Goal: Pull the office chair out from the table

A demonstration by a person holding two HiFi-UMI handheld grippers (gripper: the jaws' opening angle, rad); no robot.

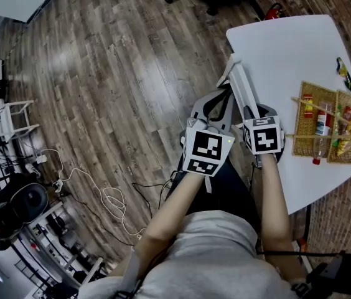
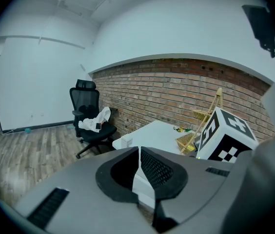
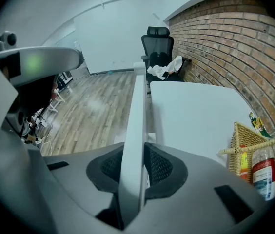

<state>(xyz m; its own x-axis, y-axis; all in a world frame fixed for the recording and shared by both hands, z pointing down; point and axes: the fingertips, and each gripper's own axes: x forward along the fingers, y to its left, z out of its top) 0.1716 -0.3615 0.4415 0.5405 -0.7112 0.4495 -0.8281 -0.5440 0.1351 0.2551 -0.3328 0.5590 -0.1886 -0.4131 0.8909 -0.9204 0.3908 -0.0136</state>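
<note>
The office chair (image 1: pixel 243 83) sits tucked against the near-left edge of the white counter (image 1: pixel 287 48). The top rail of its backrest (image 3: pixel 138 101) runs parallel to that edge and straight ahead of the person. The right gripper (image 3: pixel 133 168) is clamped across this rail, pads pressing both faces. The left gripper (image 2: pixel 138 165) hangs just beside the rail on the floor side, jaws nearly together and apparently holding nothing. The pull probably has to go crosswise to the rail, away from the counter.
</note>
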